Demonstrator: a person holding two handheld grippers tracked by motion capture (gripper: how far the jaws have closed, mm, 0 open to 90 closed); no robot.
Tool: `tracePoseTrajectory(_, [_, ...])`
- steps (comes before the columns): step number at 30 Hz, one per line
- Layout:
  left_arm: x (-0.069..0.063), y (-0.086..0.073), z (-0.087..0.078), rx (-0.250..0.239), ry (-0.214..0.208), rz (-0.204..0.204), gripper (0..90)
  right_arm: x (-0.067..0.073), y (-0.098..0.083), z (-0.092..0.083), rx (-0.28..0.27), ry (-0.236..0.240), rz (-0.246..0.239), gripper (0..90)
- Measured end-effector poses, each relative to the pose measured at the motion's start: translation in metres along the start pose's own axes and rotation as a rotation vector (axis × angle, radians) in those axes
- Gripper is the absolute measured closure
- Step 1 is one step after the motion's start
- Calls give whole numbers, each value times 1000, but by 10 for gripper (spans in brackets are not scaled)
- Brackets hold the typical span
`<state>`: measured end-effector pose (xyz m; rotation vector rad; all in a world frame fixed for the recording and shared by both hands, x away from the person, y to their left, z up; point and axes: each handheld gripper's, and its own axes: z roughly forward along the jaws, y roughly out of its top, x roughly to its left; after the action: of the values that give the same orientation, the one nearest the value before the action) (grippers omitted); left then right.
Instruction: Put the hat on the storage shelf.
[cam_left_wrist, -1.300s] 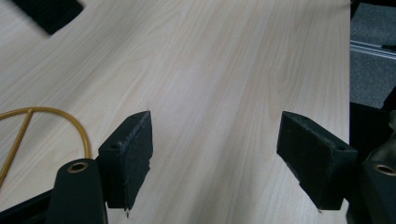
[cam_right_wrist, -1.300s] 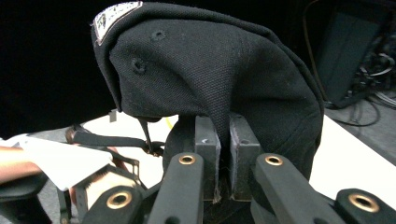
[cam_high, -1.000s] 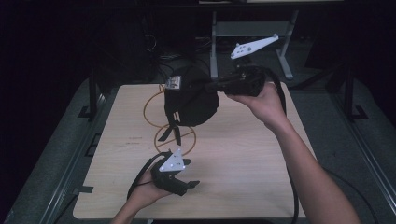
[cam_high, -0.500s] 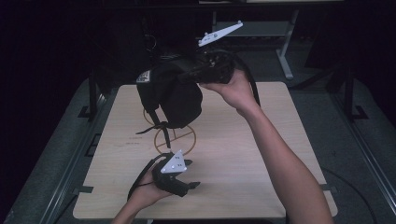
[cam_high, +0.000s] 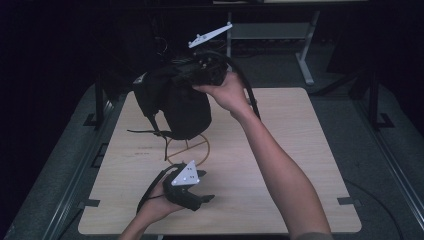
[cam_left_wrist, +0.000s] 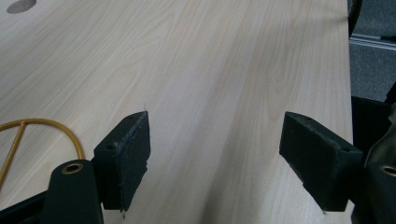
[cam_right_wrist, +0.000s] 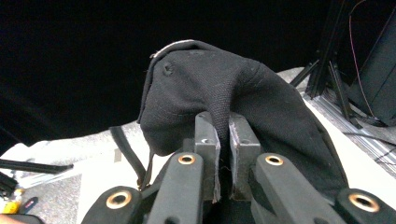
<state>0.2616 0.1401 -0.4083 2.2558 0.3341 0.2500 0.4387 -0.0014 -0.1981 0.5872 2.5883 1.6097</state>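
Observation:
A black fabric cap (cam_high: 182, 102) with dangling straps hangs above the far left part of the wooden table (cam_high: 300, 150). My right gripper (cam_high: 172, 80) is shut on a fold of it. In the right gripper view the jaws pinch the cap (cam_right_wrist: 261, 102) at the gripper's (cam_right_wrist: 225, 135) tips. Below the cap a gold wire stand (cam_high: 187, 149) rests on the table. My left gripper (cam_high: 207, 186) lies low near the front edge, open, with nothing between its pads. The left gripper view shows this gripper (cam_left_wrist: 217, 144) over bare wood, with the gold stand (cam_left_wrist: 46, 128) at the left.
A white metal frame (cam_high: 305, 55) stands on the dark floor behind the table. Grey matting (cam_high: 380, 165) surrounds the table. A round hole (cam_left_wrist: 21, 5) sits in the tabletop far from the left gripper.
My right hand has carried the cap leftward across the far side of the table, off above the gold stand. The left gripper has stayed in place.

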Motion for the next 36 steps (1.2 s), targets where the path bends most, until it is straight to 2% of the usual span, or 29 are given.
tracePoseTrajectory(10, [1,0,1,8,-10,-1,246,-8,-2,24,11,-21,4,815])
tracePoseTrajectory(14, [2,-1,1,13,-9,-1,245,-12,-6,39,50,-29,5,739])
tracePoseTrajectory(15, [2,-1,1,14,-10,-5,245,-12,-7,43,53,-43,6,694])
tracePoseTrajectory(16, [1,-2,2,14,-13,-9,246,-13,-9,46,48,-50,13,654])
tracePoseTrajectory(18, [0,-2,3,17,-14,-7,246,-14,-12,50,28,-33,57,584])
tracePoseTrajectory(19, [-1,-3,2,10,-14,-10,246,-16,-14,50,29,-29,58,556])
tracePoseTrajectory(24, [3,-4,-1,1,-5,-19,245,-18,-21,48,16,-20,80,483])
tracePoseTrajectory(25, [3,-4,-1,-5,-2,-23,244,-20,-26,45,7,-10,97,458])
tracePoseTrajectory(32, [4,-6,-4,-6,7,-32,238,-21,-34,27,-23,-21,102,396])
tracePoseTrajectory(33, [4,-6,-5,-7,5,-37,237,-20,-36,21,-22,-31,85,374])
tracePoseTrajectory(36, [4,-6,-5,-9,7,-38,237,-19,-37,15,-11,-31,80,365])
